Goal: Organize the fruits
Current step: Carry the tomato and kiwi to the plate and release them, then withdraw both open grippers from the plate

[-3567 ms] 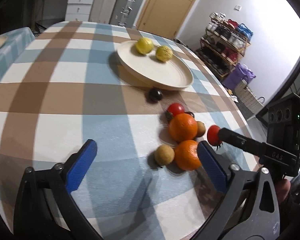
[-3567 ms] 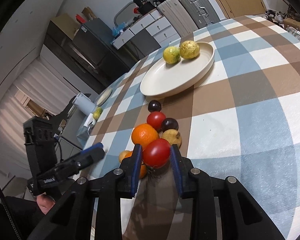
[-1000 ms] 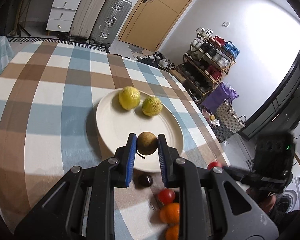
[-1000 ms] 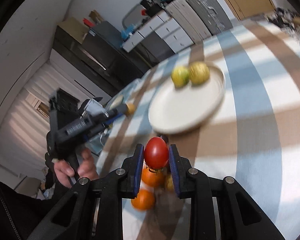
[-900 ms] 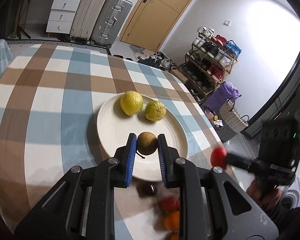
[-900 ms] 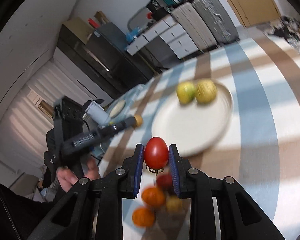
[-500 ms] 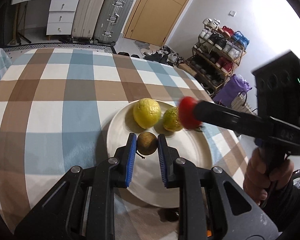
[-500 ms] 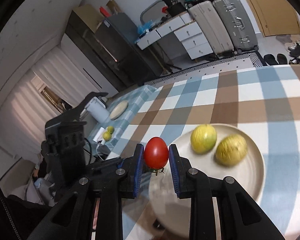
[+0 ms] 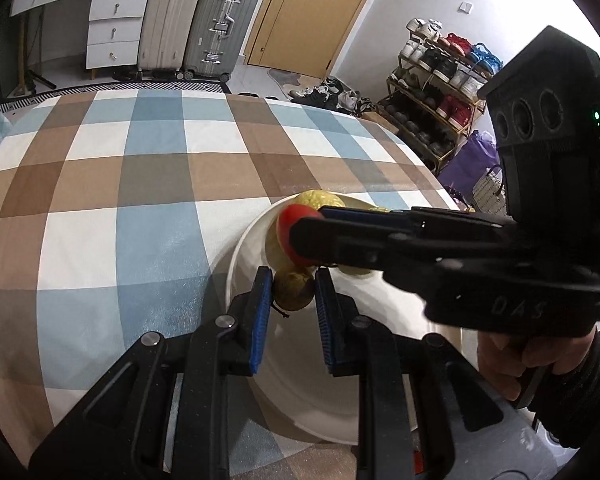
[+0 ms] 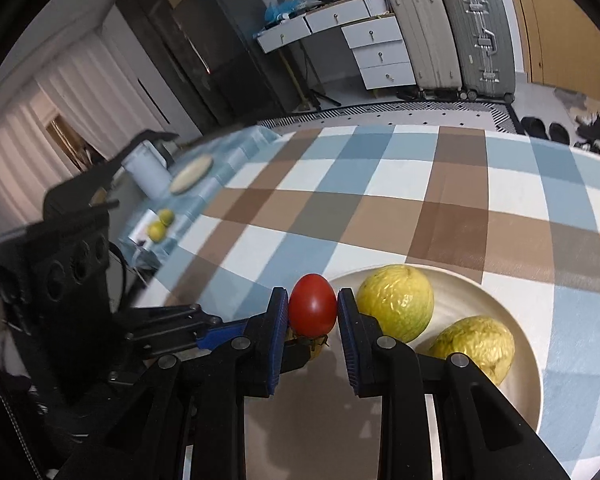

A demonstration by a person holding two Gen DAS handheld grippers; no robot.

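We see the left gripper (image 9: pixel 290 294) with its fingers clamped on a small, round, brown fruit (image 9: pixel 293 290) over the cream plate (image 9: pixel 300 380). The right gripper (image 10: pixel 313 312) pinches a smooth, glossy red tomato (image 10: pixel 313 311) just above that fruit, beside two bumpy yellow-green fruits (image 10: pixel 396 302).

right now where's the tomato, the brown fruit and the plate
tomato (image 10: pixel 313 304): right wrist view, middle of its red skin
brown fruit (image 9: pixel 294 290): left wrist view, its front face
plate (image 9: pixel 300 360): left wrist view, bare inner floor
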